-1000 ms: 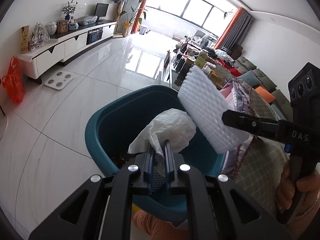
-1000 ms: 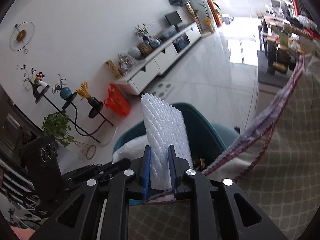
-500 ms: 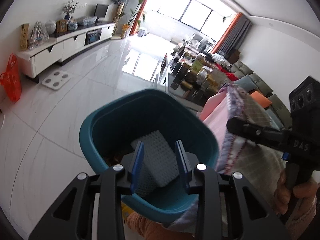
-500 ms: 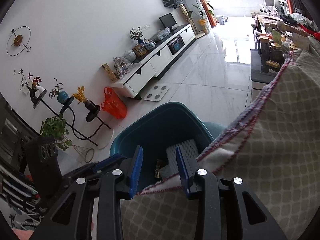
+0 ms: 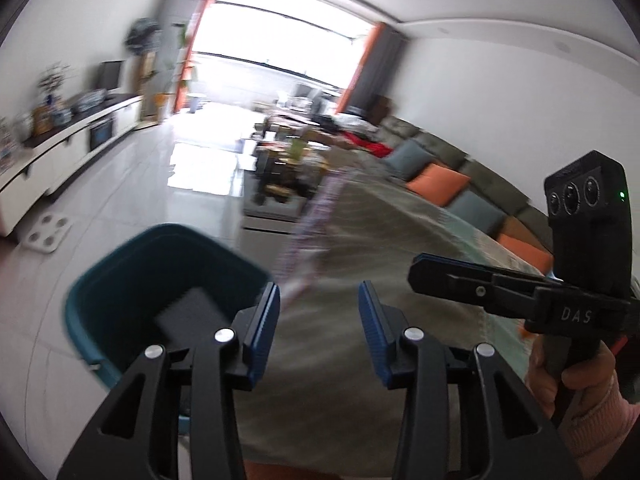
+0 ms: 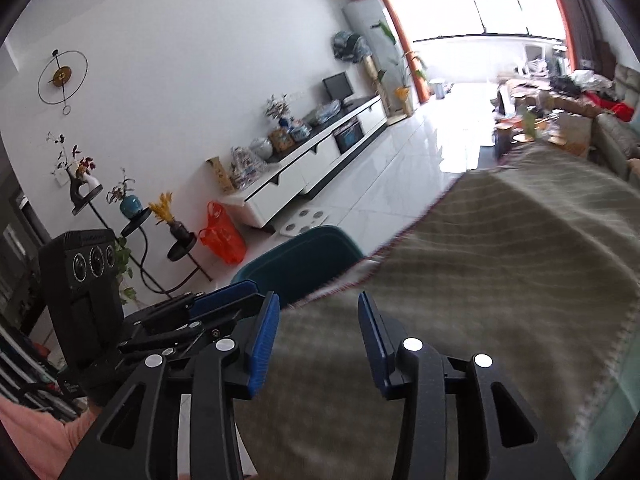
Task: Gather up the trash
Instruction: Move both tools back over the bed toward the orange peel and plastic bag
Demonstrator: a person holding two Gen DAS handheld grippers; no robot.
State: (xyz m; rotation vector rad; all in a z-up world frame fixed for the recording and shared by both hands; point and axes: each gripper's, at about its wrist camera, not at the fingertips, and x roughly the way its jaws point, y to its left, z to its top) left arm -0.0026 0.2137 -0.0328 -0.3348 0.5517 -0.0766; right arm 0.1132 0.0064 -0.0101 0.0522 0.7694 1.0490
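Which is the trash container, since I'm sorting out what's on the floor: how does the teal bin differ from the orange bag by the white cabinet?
The teal bin is a rigid, open-topped tub; the orange bag is soft, see-through plastic with handles. The teal bin stands right beside the cloth-covered table, and the orange bag sits farther off against the white cabinet. The left wrist view shows a pale piece lying in the bin; what the bag holds cannot be told. Both rest on the white tiled floor.

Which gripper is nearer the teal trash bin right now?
Left. The left gripper is beside the teal bin's near rim, jaws opening, empty. The right gripper is farther over the tablecloth, jaws opening, empty.
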